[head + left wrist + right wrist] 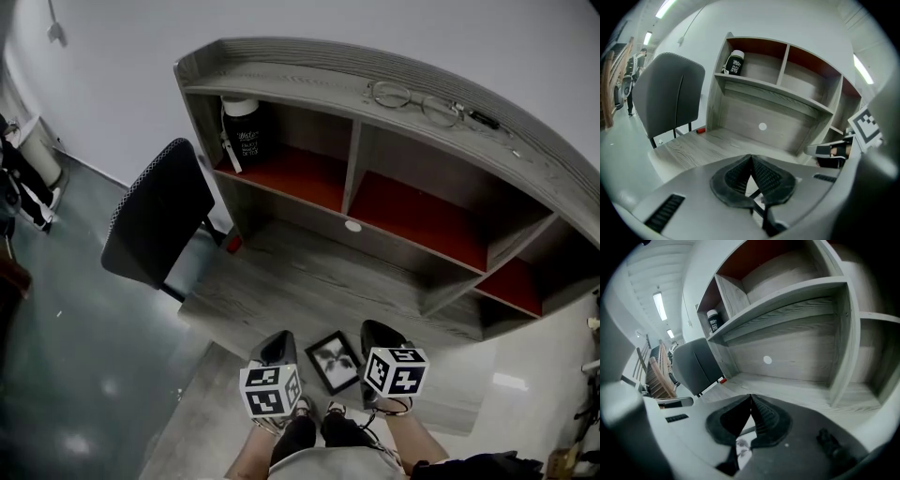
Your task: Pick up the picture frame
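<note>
A small black picture frame holding a pale print lies flat on the grey wooden desk, near its front edge. It sits between my two grippers. My left gripper hangs just left of the frame, its pads meeting at the tip with nothing held. My right gripper hovers over the frame's right corner, also shut and empty. In the left gripper view a strip of the frame shows below the closed pads. The right gripper view likewise shows the print under its pads.
A shelf unit with red-lined compartments stands at the back of the desk. A black bottle is in its left compartment, and glasses lie on top. A black office chair stands left of the desk. A small red object lies at the desk's left corner.
</note>
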A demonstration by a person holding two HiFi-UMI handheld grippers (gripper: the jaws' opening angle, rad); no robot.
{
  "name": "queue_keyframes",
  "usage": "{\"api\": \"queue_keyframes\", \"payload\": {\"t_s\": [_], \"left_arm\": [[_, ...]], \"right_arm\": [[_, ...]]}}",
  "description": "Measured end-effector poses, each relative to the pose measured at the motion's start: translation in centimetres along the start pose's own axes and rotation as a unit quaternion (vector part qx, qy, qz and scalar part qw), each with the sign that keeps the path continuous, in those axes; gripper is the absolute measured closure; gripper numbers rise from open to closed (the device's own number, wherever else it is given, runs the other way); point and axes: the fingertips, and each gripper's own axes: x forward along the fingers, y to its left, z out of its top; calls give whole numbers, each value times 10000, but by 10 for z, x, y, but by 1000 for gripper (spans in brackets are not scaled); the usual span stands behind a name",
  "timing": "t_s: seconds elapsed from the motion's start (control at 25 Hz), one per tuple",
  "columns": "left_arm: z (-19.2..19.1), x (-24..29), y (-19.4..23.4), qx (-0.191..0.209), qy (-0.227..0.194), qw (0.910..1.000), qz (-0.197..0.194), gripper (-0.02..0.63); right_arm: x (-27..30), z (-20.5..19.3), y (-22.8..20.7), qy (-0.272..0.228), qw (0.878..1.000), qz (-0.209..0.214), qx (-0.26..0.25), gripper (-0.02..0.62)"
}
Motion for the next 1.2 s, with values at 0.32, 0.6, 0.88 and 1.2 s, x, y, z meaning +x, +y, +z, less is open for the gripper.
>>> {"api": "queue_keyframes", "payload": {"t_s": [0.32,0.6,0.88,1.2], "left_arm": [[-34,2,6,-113,315,9994,79,592],[-68,10,13,-312,608,9976,129,592],[-97,20,6,-393,873,9954,41,592],[-134,21,5,-495,1207,9914,54,592]], "right_arm": [[12,-34,6,377,9992,110,-5,563],[16,-67,-10,743,9972,-33,32,563],[21,-97,-15,1069,9943,-33,4,563],[24,-128,-23,1350,9908,-53,74,563]]}}
